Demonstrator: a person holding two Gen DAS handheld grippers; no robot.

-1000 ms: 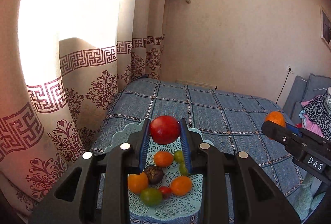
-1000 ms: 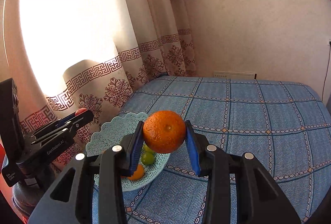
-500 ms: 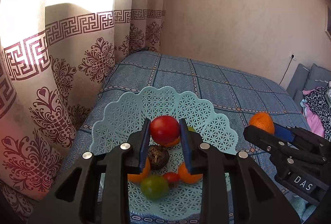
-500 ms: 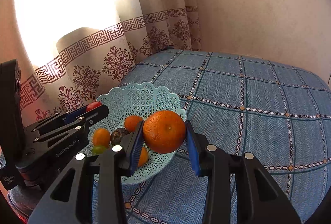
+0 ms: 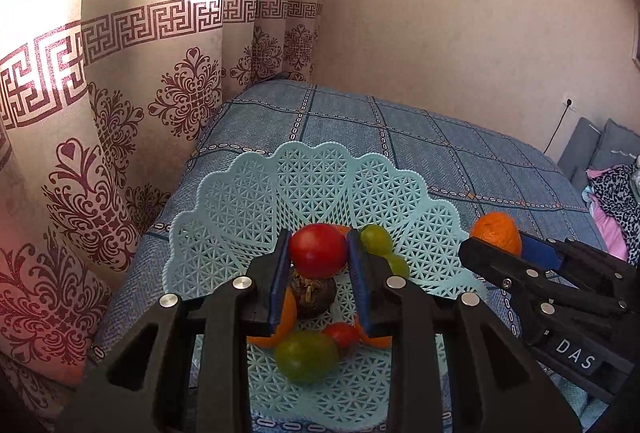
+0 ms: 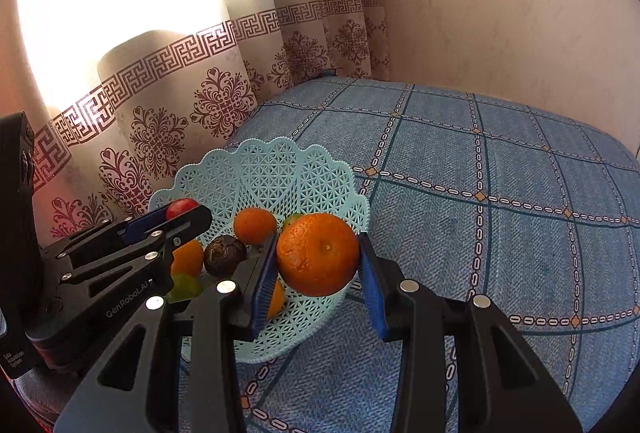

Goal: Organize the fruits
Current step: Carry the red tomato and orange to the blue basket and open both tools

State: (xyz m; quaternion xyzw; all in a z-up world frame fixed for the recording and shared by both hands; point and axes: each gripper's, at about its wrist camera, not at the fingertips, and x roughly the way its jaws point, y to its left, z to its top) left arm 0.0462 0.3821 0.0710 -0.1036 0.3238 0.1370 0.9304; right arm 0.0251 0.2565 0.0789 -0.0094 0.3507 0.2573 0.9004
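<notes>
A light blue lattice basket (image 5: 256, 189) (image 6: 264, 169) sits on the blue checked bed near the curtain. It holds several fruits: oranges, green ones (image 5: 306, 355), a small red one and a dark brown fruit (image 5: 314, 293) (image 6: 225, 255). My left gripper (image 5: 318, 253) is shut on a red apple (image 5: 318, 249) just above the fruits in the basket. My right gripper (image 6: 318, 261) is shut on a large orange (image 6: 318, 259) held over the basket's right rim; from the left wrist it shows at the right with the orange (image 5: 496, 233).
A patterned cream curtain (image 5: 120, 105) hangs close along the bed's left side. A plain wall (image 5: 460, 13) stands behind. The blue checked bedspread (image 6: 500, 193) stretches to the right. Cushions and clothes (image 5: 612, 193) lie at the far right.
Both grippers have moved down and closer to the basket, each holding its fruit. The apple now hangs low over the fruits, and the orange has come over the basket's right rim.
</notes>
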